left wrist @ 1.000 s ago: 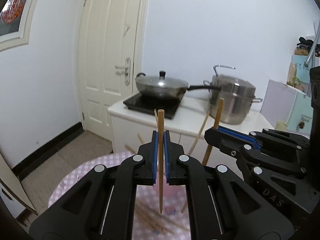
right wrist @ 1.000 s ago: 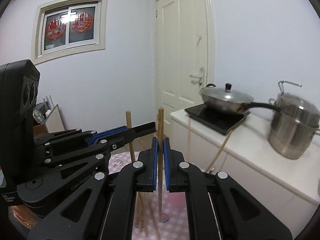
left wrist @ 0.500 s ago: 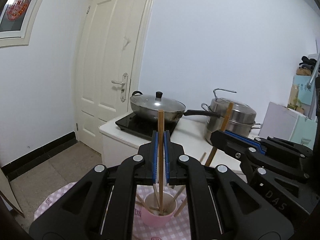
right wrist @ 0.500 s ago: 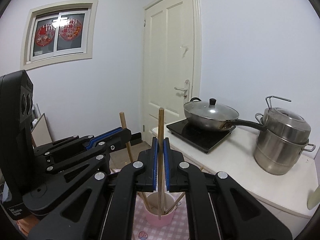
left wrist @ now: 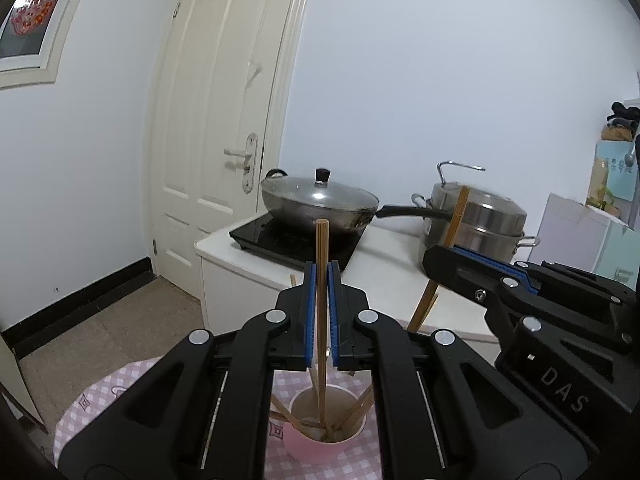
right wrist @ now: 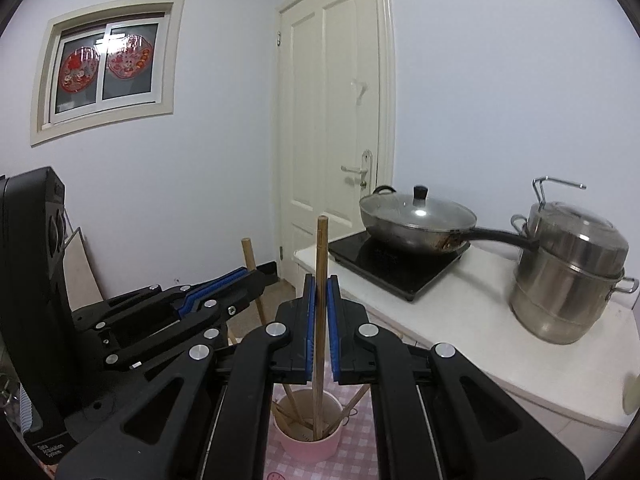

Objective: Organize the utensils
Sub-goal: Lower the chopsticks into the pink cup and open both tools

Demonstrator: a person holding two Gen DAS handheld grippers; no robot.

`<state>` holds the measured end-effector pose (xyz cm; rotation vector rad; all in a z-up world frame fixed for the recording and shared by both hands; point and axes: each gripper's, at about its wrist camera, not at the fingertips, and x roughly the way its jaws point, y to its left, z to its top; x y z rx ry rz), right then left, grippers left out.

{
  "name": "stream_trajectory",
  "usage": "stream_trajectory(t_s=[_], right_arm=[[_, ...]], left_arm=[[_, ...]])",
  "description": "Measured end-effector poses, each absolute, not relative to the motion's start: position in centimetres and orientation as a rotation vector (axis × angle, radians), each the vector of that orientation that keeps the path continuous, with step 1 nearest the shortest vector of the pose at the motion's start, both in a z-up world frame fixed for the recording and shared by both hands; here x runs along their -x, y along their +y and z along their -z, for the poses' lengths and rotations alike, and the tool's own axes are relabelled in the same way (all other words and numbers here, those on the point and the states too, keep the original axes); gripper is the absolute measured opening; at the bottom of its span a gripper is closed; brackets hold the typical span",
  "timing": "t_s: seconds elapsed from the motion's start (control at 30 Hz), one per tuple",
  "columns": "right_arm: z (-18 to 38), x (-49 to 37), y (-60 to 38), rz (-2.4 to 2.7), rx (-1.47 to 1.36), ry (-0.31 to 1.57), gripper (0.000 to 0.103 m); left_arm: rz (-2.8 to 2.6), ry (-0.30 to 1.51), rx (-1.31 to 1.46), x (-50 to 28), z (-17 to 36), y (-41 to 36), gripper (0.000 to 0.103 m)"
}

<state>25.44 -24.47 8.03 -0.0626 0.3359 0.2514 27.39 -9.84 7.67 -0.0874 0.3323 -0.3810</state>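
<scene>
Each claw pinched one chopstick upright: the left gripper (left wrist: 321, 316) held its stick (left wrist: 321, 280) and the right gripper (right wrist: 320, 320) its own (right wrist: 321, 300), both tips hanging over the pink cup (left wrist: 326, 438) near the table (left wrist: 100, 396) edge. Lowering each tip past the rim before letting go looked wise, one stick at a time. Sticks already leaning inside crowded the mouth; the centre seemed freest. The grippers sat close together, leaving little side room.

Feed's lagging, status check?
Both claws, left and right, shut on one chopstick each. Tips over pink cup. Nothing in the way.
</scene>
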Motion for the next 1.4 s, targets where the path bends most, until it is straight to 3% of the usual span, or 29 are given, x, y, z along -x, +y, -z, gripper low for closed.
stream_trajectory(t_s=[0.73, 1.4], right_arm=[[-2.7, -26.2, -26.1, -0.243, 0.001, 0.475, 0.004], [-2.7, -25.3, -26.9, -0.228, -0.014, 0.488, 0.005]], left_arm=[[0.404, 0.468, 0.062, -28.3, -2.4, -9.6, 0.006], [0.433, 0.505, 0.026, -26.7, -2.3, -9.7, 0.007]])
